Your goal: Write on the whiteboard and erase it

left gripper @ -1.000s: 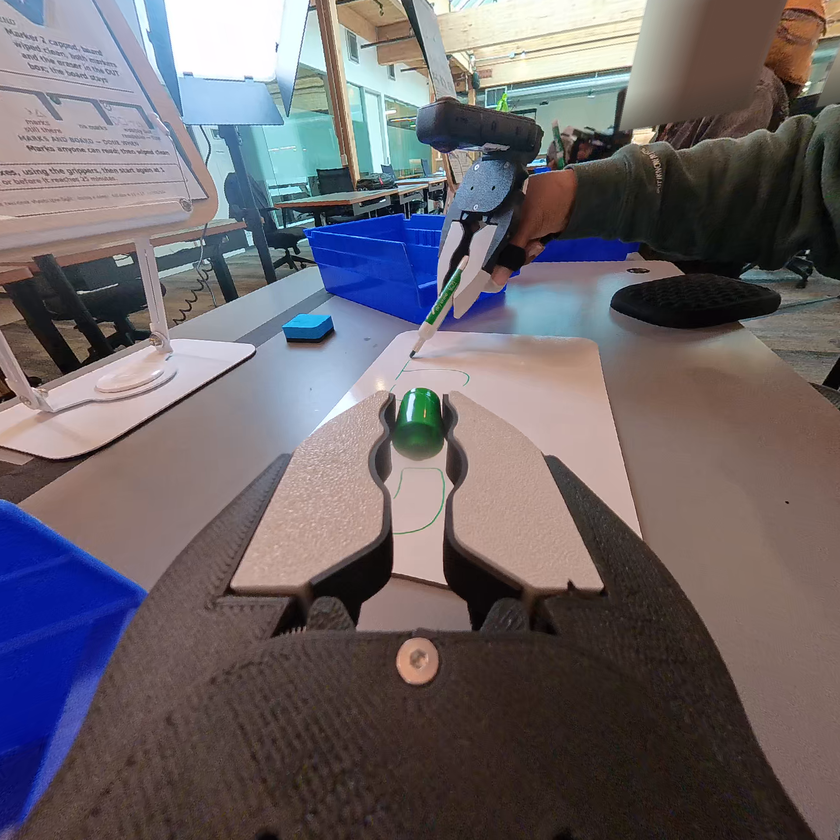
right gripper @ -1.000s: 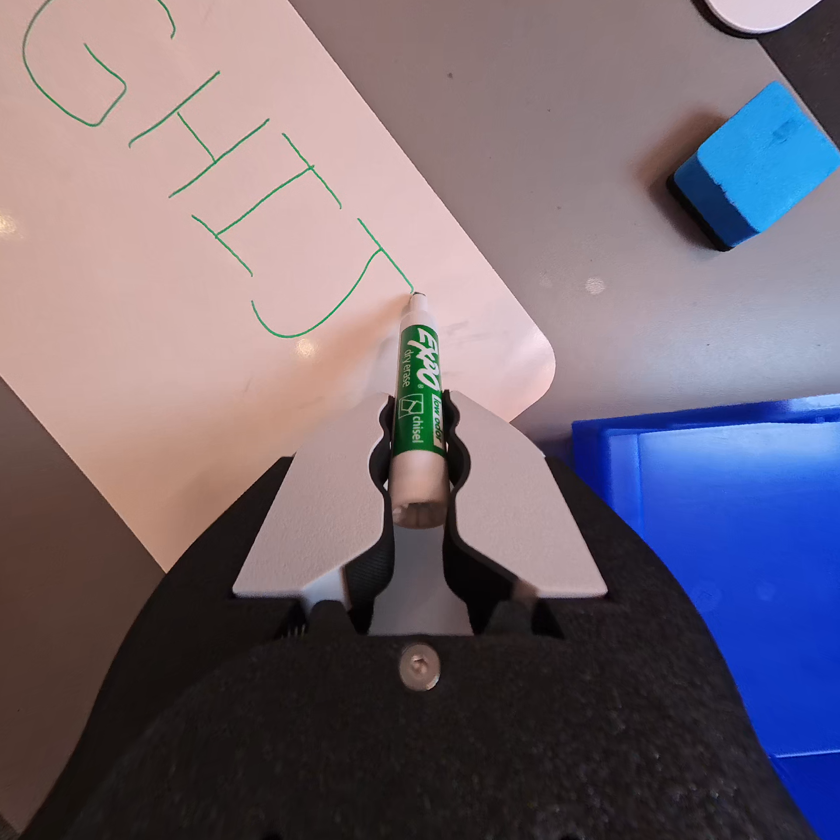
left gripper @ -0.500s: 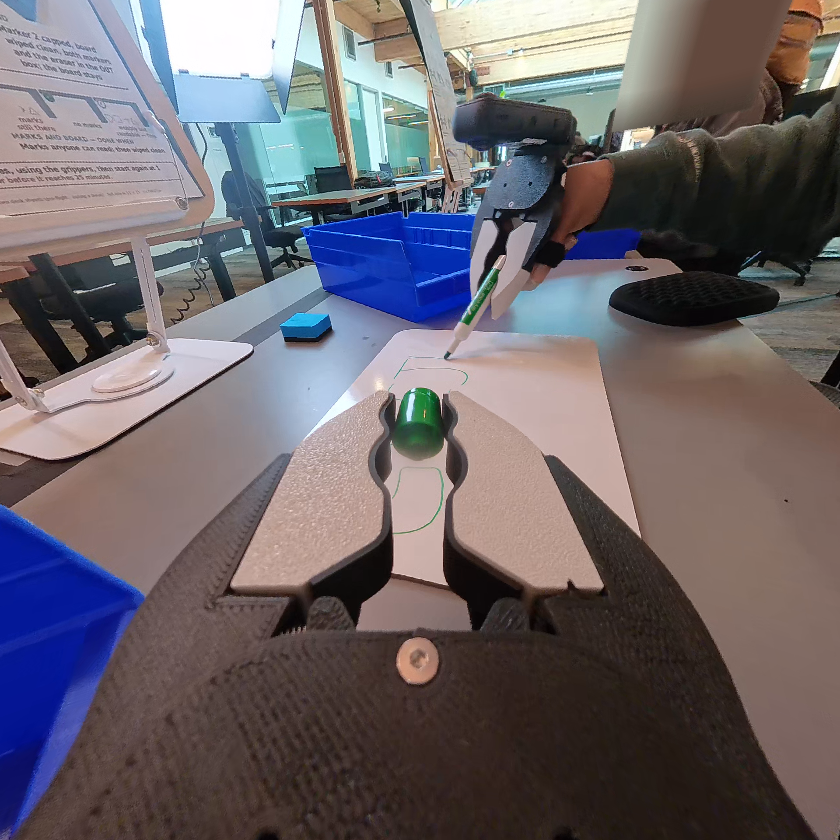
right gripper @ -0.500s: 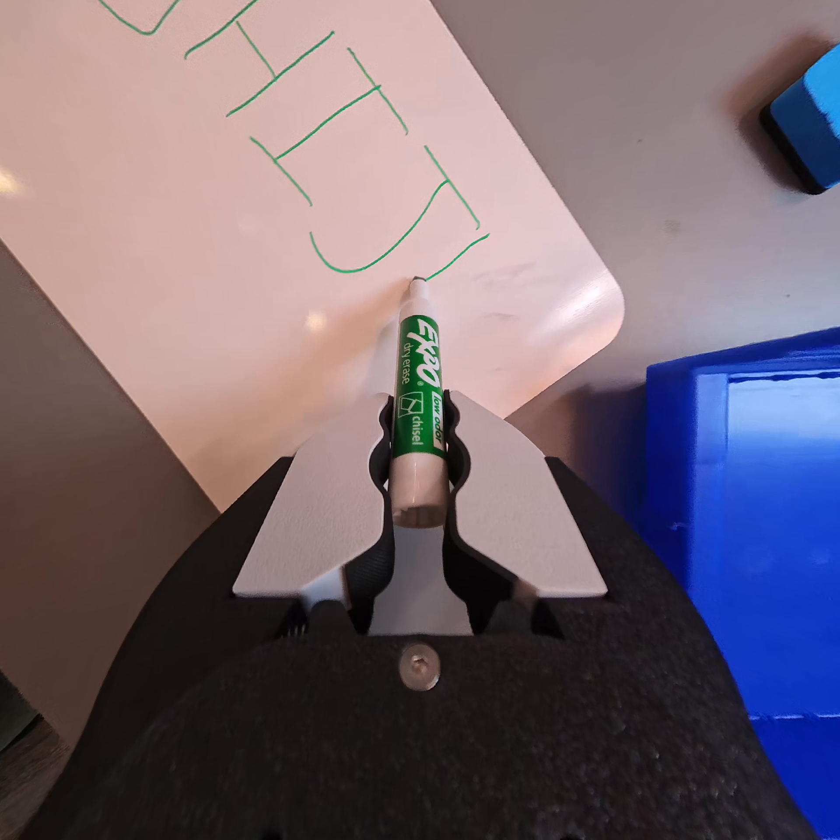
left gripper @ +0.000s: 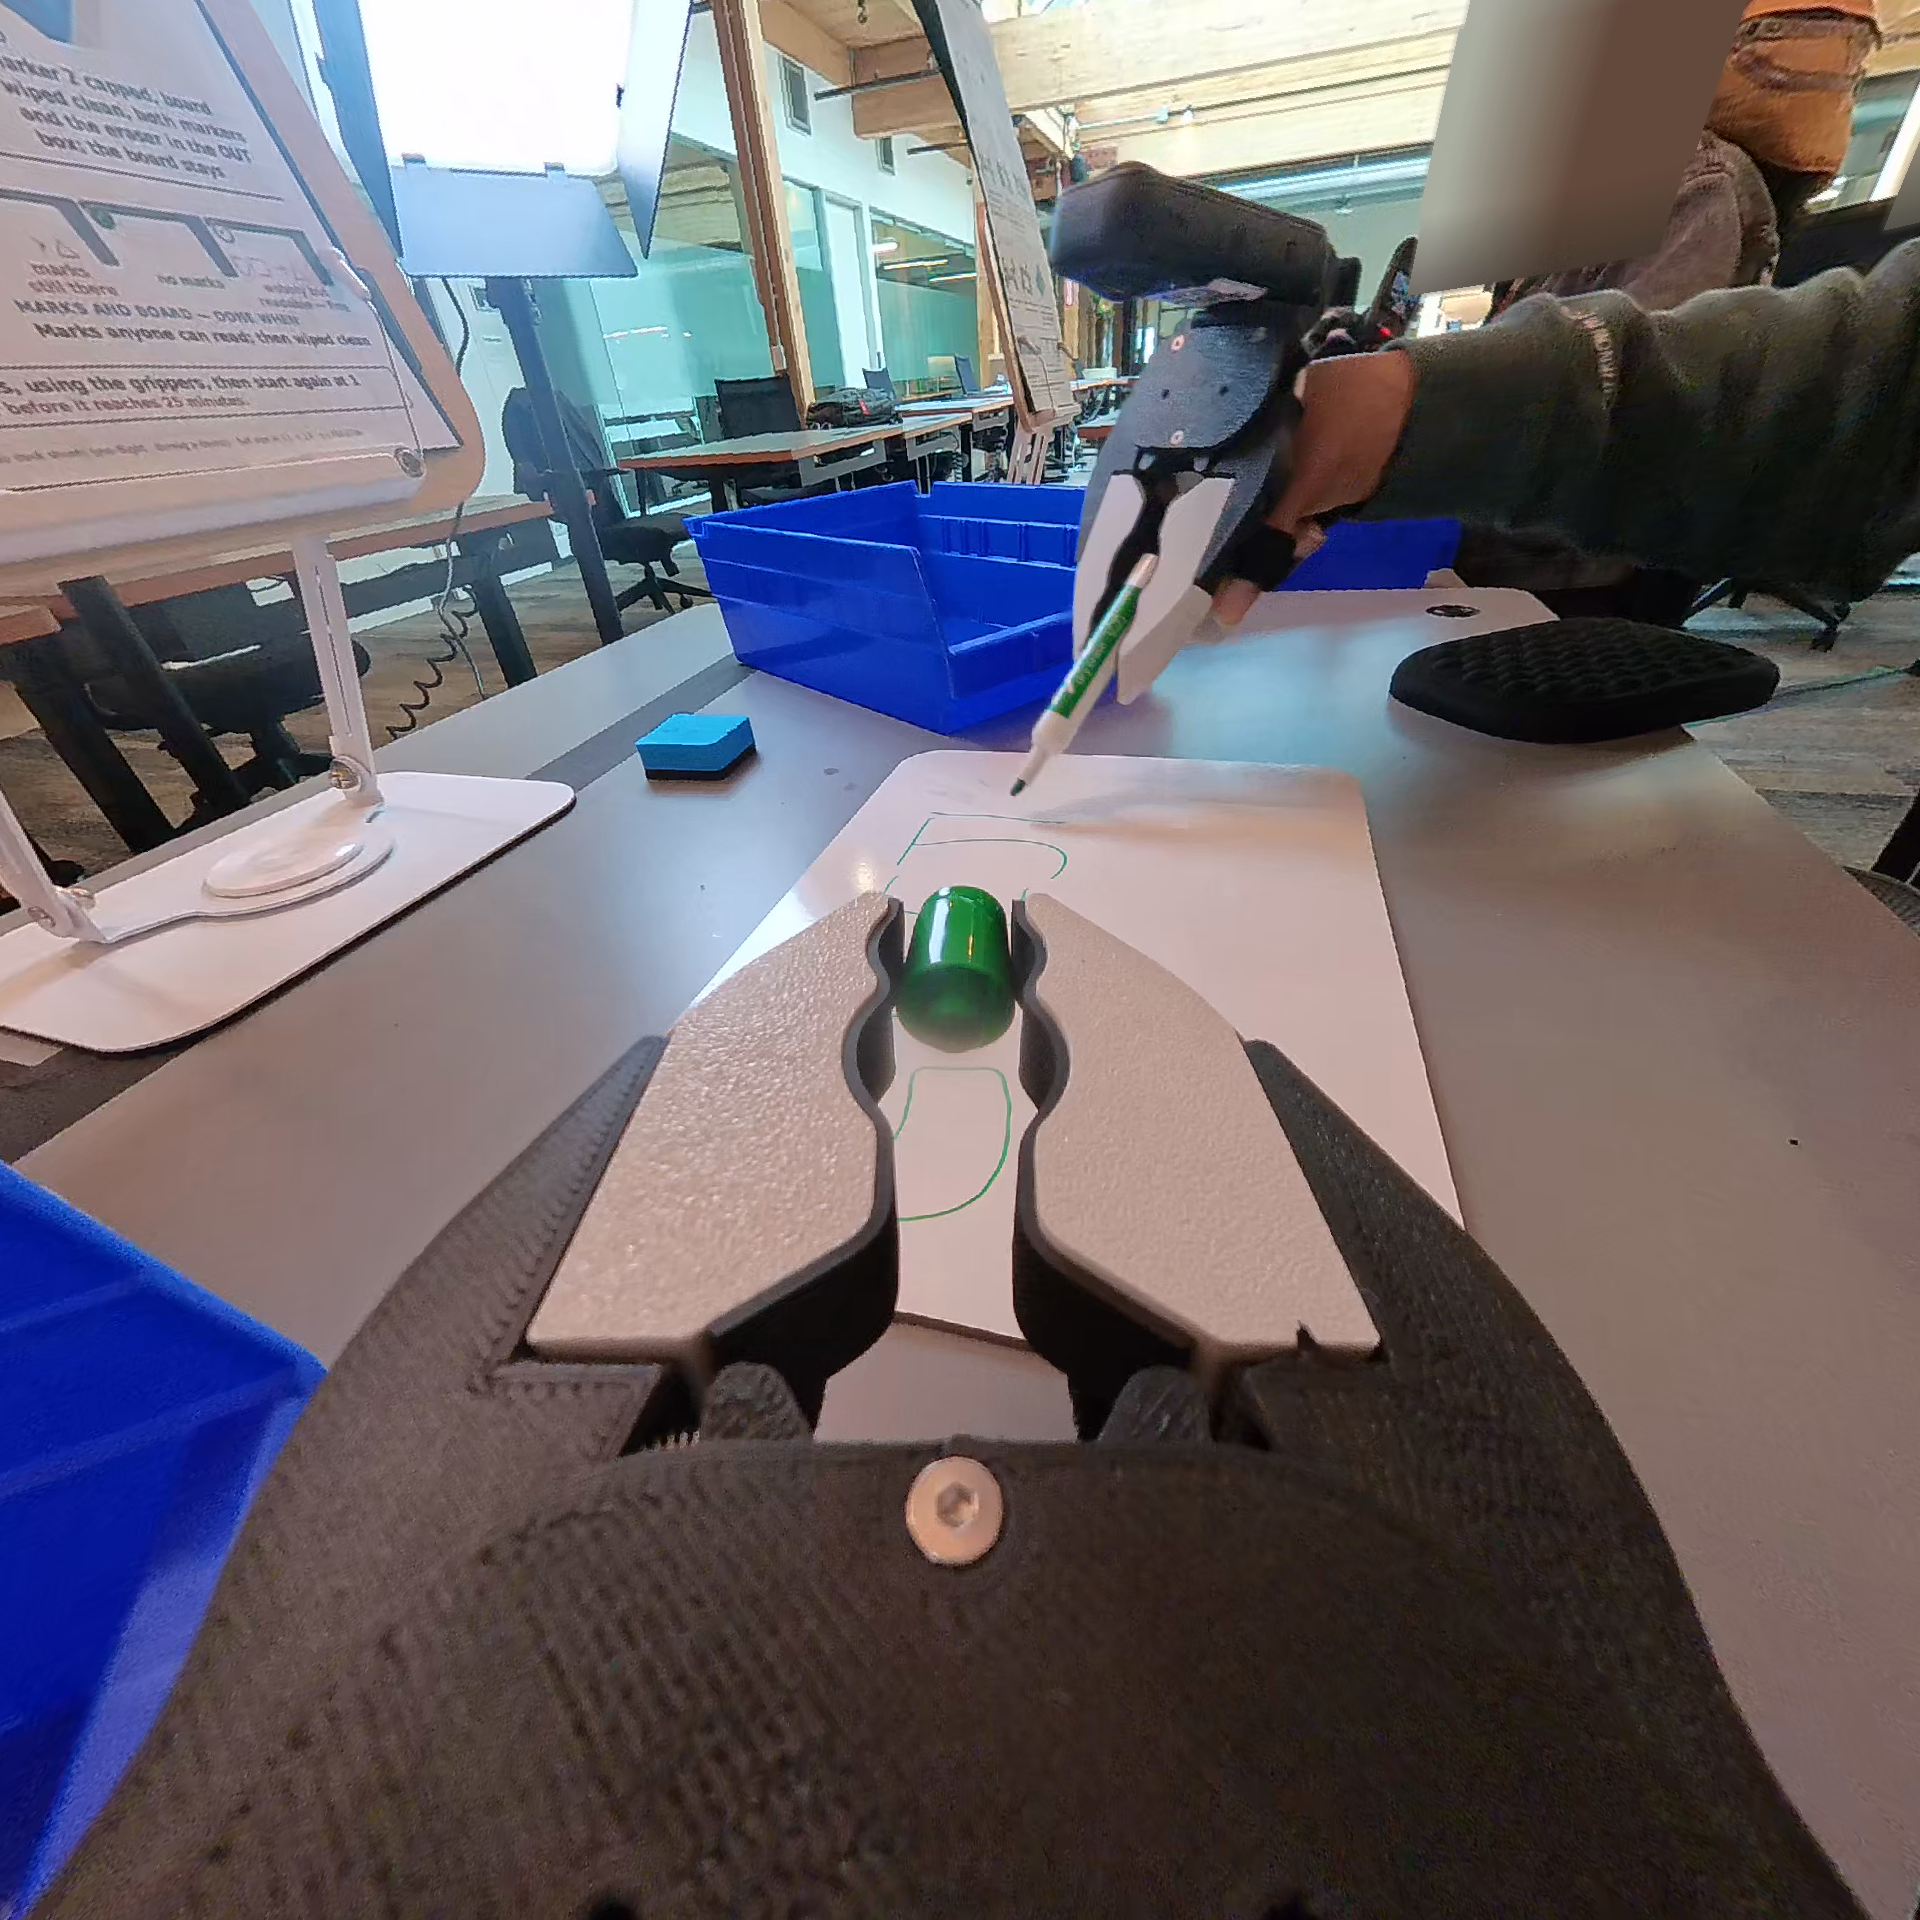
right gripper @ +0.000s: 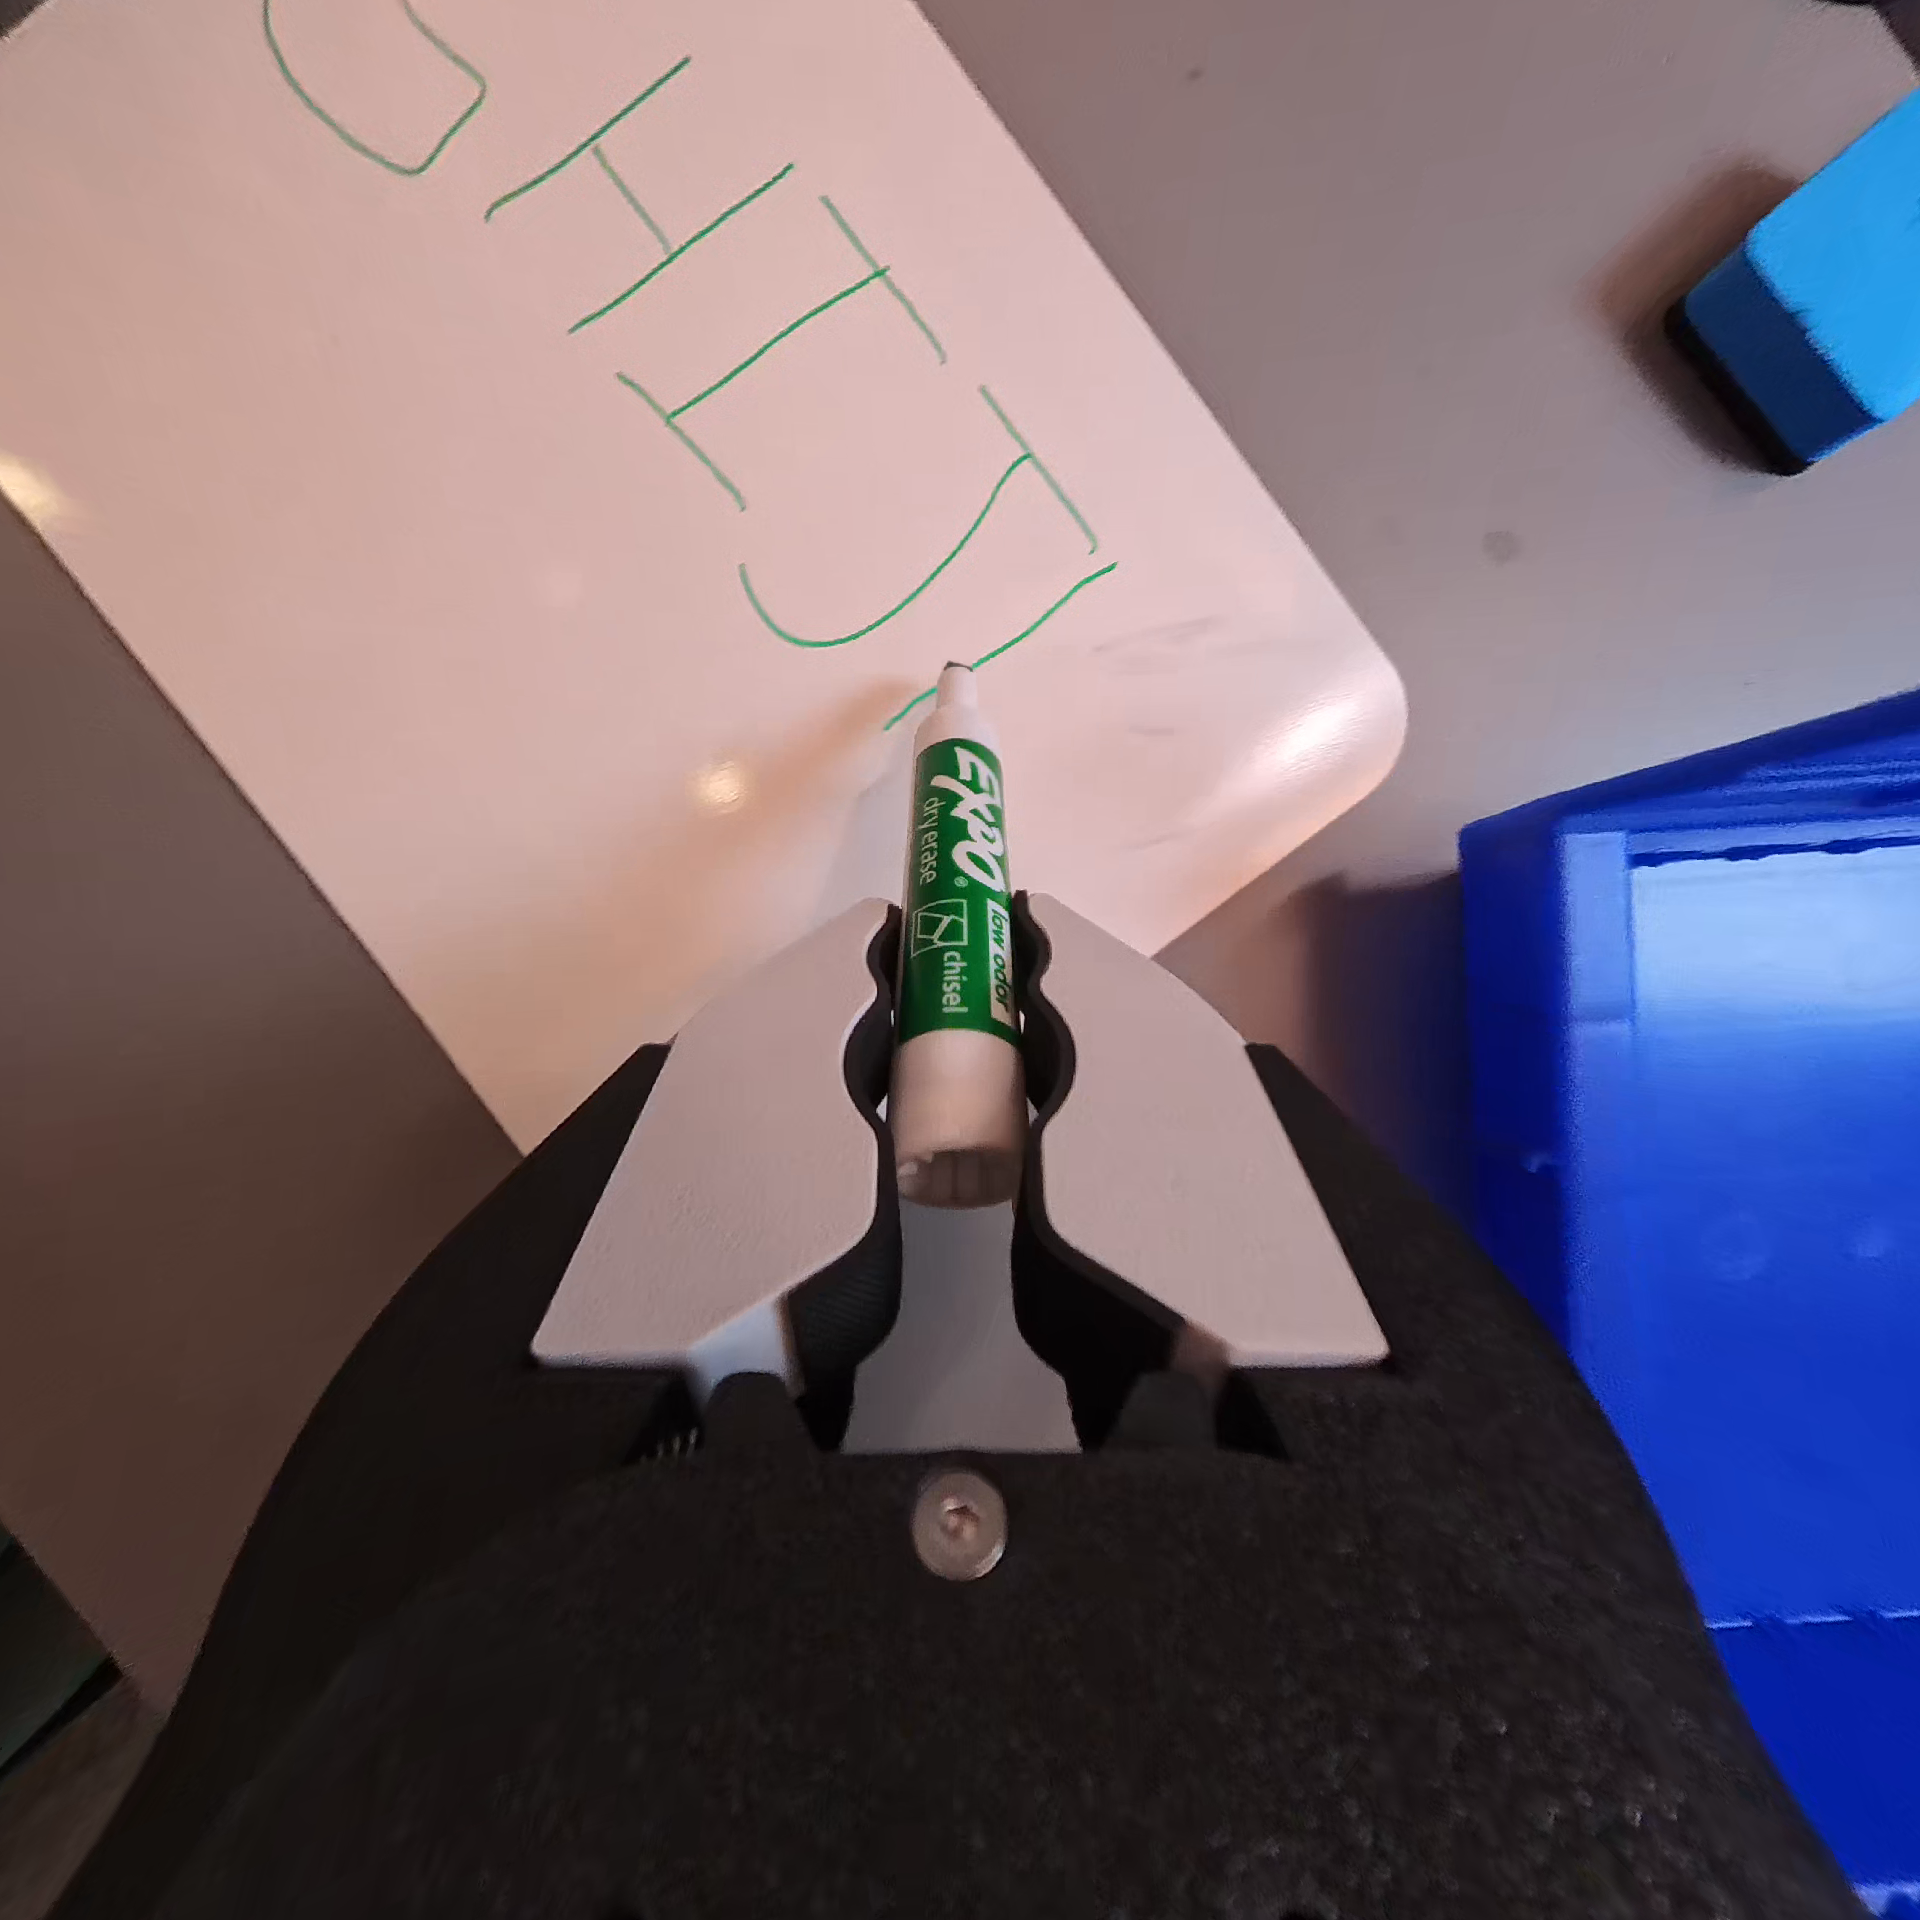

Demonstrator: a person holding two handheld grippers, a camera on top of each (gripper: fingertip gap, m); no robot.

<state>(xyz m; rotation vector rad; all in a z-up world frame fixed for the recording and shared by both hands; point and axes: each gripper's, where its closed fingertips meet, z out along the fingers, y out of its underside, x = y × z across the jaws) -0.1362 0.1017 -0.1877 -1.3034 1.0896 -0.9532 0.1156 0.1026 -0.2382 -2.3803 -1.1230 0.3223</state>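
Left view alone shows green cap (left gripper: 954,971) clamped.

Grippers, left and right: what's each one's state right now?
Left gripper: shut on the green cap.
Right gripper: shut on the green marker, tip at the whiteboard.

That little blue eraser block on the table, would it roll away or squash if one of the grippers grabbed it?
The eraser looks boxy and flat-bottomed, so it probably stays put rather than rolling. Its blue top seems foam-like over a dark base, so it is likely light and slightly squashy. It sits low on the table, so tipping seems unlikely.
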